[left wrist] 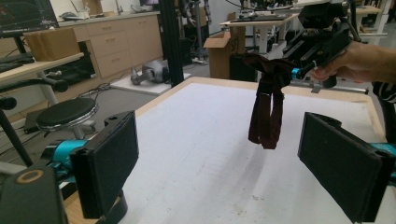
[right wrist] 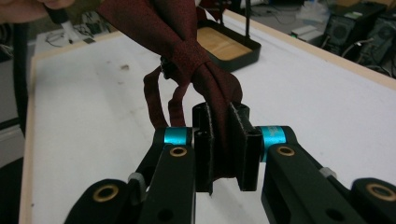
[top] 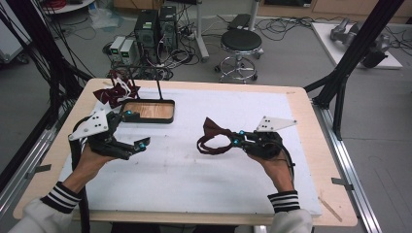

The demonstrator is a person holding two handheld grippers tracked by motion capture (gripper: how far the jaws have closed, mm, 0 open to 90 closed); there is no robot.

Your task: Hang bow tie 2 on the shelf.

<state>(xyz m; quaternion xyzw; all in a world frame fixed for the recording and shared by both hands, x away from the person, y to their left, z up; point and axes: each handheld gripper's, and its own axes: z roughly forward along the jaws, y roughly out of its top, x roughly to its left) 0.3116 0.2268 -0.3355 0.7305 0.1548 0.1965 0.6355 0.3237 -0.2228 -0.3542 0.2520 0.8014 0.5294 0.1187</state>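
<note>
Item in hand: a dark red bow tie (top: 214,137) with its neck strap attached. It is pinched between the pads of the right tongs (top: 235,141) and held clear of the counter (top: 194,184), right of centre. In the left gripper view the bow tie (left wrist: 266,112) hangs from those tongs with the strap loop drooping below the knot, its lower end above the white surface and not touching it. In the right gripper view the fabric (right wrist: 196,60) is clamped between the two black pads, which are pressed together on it (a thin fold of cloth sits in the slot), and the strap loops off to the left of the jaws.

The left tongs (top: 132,130) sit at the left side of the counter, well apart from the bow tie. Their jaws stand spread wide with nothing between them; in the left gripper view both broad black pads (left wrist: 109,163) frame bare white surface.

Beyond the left tongs, toward the far left of the counter, lies a black tray with a wooden base (top: 148,110), from which a thin black post rises. Just beyond the tray's far left corner rests a second dark red piece of fabric (top: 114,92) with white patches.

On the floor beyond the counter: a round black stool (top: 240,43) and two computer towers (top: 155,26) among cables.
</note>
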